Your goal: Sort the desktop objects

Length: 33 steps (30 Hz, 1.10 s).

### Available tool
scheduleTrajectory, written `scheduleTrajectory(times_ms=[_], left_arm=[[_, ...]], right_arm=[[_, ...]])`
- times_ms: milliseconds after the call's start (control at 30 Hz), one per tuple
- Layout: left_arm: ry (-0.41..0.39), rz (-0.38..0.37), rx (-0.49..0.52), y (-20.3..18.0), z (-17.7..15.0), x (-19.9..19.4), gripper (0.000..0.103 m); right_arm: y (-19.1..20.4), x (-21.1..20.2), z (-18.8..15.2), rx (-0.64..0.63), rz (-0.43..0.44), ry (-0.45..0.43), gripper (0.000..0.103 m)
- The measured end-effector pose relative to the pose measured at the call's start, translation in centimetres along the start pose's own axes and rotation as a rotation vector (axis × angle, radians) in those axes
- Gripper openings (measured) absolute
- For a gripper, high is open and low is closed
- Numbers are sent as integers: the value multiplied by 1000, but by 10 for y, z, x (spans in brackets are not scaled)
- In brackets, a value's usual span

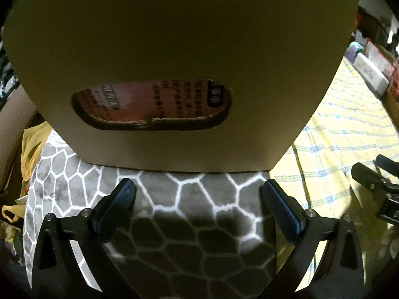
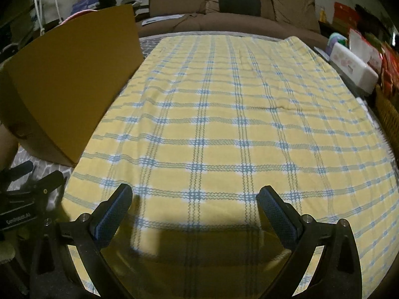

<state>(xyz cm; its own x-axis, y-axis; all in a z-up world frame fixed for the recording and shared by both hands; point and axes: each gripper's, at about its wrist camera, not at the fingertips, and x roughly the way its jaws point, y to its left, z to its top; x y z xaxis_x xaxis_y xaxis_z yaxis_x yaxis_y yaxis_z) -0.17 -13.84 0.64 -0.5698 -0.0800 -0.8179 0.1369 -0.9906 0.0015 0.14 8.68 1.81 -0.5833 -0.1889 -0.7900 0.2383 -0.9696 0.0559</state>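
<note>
A brown cardboard box (image 1: 179, 49) fills the upper left wrist view, standing on a grey honeycomb-patterned mat (image 1: 189, 199). Through its oval handle hole a pink printed package (image 1: 149, 99) shows inside. My left gripper (image 1: 199, 189) is open and empty, just short of the box's near wall. The box also shows in the right wrist view (image 2: 69, 84) at the left. My right gripper (image 2: 194, 196) is open and empty above a yellow and blue checked cloth (image 2: 237, 114). The other gripper shows at each view's edge (image 1: 379, 186) (image 2: 27, 194).
A brown sofa (image 2: 237, 7) with a black cushion stands behind the table. A white tissue pack (image 2: 354, 67) and red boxes (image 2: 389, 62) lie along the right edge. A yellow plastic bag (image 1: 32, 147) lies left of the mat.
</note>
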Motion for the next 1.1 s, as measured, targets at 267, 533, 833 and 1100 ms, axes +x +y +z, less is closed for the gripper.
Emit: scheduleTrajectory(times_ms=[267,533,833,1100], left_arm=[[9,22,-23,-6,2,9,103],[12,11,-31,-10,3,12,103],[12,10,-31,-13,2,12,103],[11,11,-31,-17,2,13,103]], right_arm=[[-3,9,-2,13,-22,1,103],[4,14,-3,-21,-66,25,103],[5,14,-4,-19,-62,25,103],[5,14,-3,-19,-62,25,103]])
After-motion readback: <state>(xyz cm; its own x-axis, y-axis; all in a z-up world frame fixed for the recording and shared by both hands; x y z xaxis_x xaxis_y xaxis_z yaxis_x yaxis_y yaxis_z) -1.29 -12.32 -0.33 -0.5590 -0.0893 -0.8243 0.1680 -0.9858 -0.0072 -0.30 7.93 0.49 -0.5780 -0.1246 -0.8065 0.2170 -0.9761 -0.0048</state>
